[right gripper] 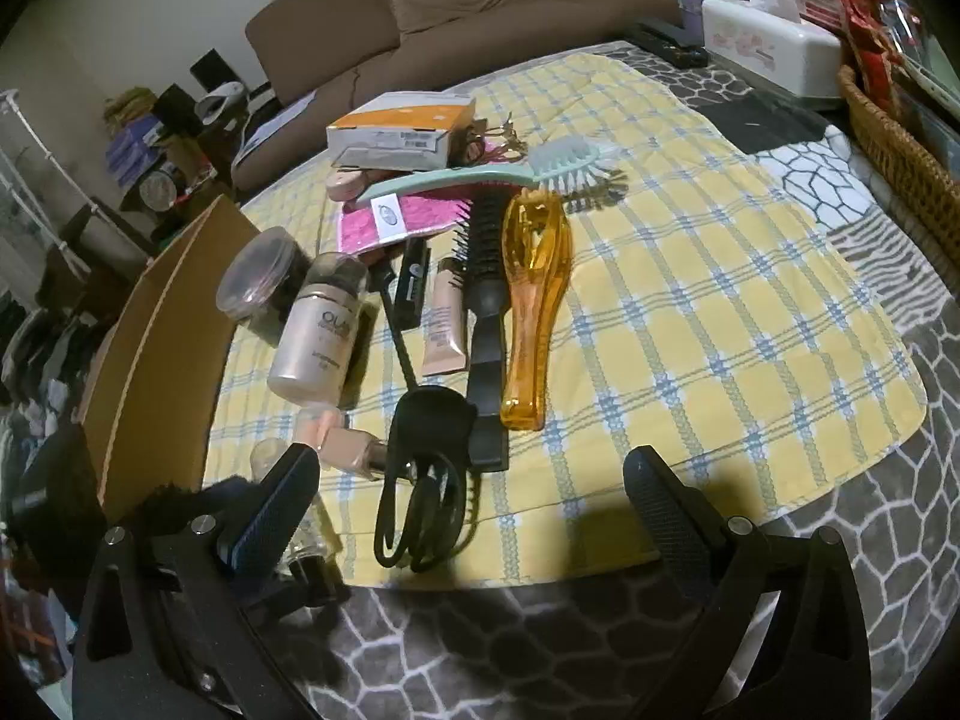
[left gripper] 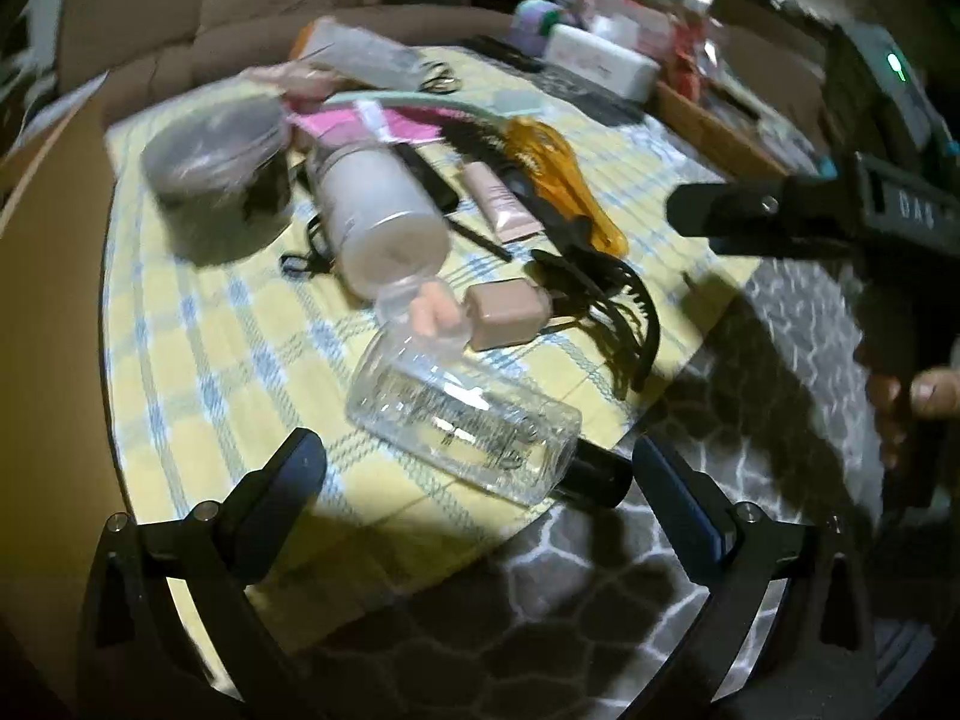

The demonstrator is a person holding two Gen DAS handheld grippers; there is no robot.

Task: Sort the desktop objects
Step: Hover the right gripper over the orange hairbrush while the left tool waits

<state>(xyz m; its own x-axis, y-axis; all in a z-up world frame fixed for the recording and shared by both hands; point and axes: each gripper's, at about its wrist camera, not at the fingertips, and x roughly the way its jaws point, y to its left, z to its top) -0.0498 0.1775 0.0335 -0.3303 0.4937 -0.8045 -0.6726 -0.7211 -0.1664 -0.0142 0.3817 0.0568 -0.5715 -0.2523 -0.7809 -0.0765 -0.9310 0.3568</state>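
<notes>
Toiletries lie on a yellow checked cloth (right gripper: 690, 324). My left gripper (left gripper: 480, 474) is open, its jaws on either side of a clear bottle (left gripper: 462, 420) with a black cap lying on the cloth's near edge. My right gripper (right gripper: 471, 489) is open and empty just above a black hair claw clip (right gripper: 423, 468). Beyond lie an orange brush (right gripper: 531, 294), a black round brush (right gripper: 489, 300), a beige tube (right gripper: 444, 318), a white lotion bottle (right gripper: 318, 330), a nail polish bottle (right gripper: 348, 447) and a dark jar (right gripper: 258, 282).
A cardboard box (right gripper: 150, 354) stands at the cloth's left edge. At the back lie an orange-and-white carton (right gripper: 399, 129), a mint brush (right gripper: 480, 177) and a pink packet (right gripper: 390, 222). A tissue box (right gripper: 774, 48) and wicker basket (right gripper: 900, 150) stand far right. A sofa (right gripper: 432, 18) is behind.
</notes>
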